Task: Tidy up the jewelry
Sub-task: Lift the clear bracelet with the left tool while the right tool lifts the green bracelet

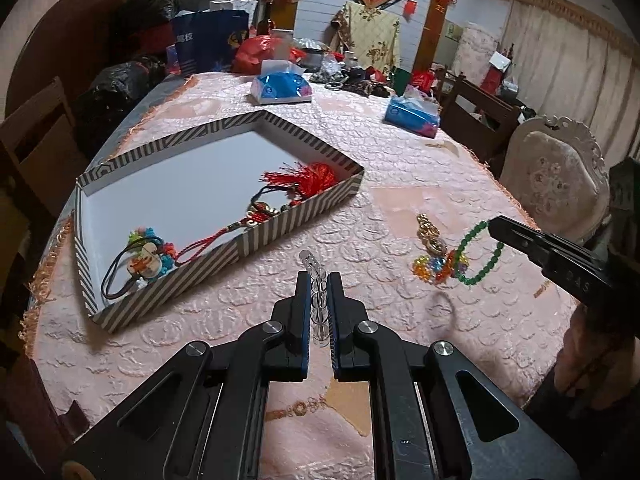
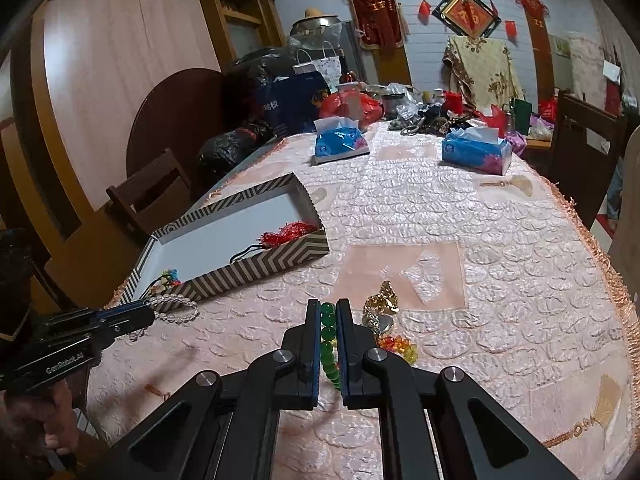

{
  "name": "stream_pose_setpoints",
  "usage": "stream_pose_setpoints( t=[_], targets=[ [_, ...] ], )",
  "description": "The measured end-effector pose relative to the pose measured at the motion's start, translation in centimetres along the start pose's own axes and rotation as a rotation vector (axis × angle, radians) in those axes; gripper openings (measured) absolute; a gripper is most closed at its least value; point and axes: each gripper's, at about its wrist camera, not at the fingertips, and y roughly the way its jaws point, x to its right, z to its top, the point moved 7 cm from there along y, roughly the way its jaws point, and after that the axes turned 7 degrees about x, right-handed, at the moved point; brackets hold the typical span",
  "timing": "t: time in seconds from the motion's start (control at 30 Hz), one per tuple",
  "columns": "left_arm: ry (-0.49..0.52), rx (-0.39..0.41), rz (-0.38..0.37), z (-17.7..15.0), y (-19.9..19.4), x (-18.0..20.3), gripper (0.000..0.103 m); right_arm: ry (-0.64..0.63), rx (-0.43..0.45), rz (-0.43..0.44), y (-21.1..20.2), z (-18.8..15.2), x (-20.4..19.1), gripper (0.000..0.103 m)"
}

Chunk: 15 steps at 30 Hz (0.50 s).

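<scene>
Left gripper [image 1: 319, 280], angled downward, is clamped on a clear bead bracelet [image 1: 316, 292] beside the striped box [image 1: 280, 220]. Right gripper [image 2: 329, 308], also angled downward, grips a green bead bracelet [image 2: 330, 340] above the surface [image 2: 480, 260].

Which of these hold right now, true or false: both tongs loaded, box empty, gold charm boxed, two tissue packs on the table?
1. Left tongs grip a clear bead bracelet. True.
2. Right tongs are empty. False: shut on a green bead bracelet.
3. The striped box is empty. False: it holds a red tassel and hair ties.
4. The gold charm lies on the tablecloth. True.
5. Two blue tissue packs sit beyond. True.
</scene>
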Motion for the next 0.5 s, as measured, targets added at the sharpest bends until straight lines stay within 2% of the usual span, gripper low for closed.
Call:
stream_pose_setpoints(
  t=[0.5],
  targets=[
    [-0.061,0.009,0.026,1.3,1.5,-2.8,0.006,-0.017,-0.04,0.033,2.2,1.9,-2.3,0.006]
  ],
)
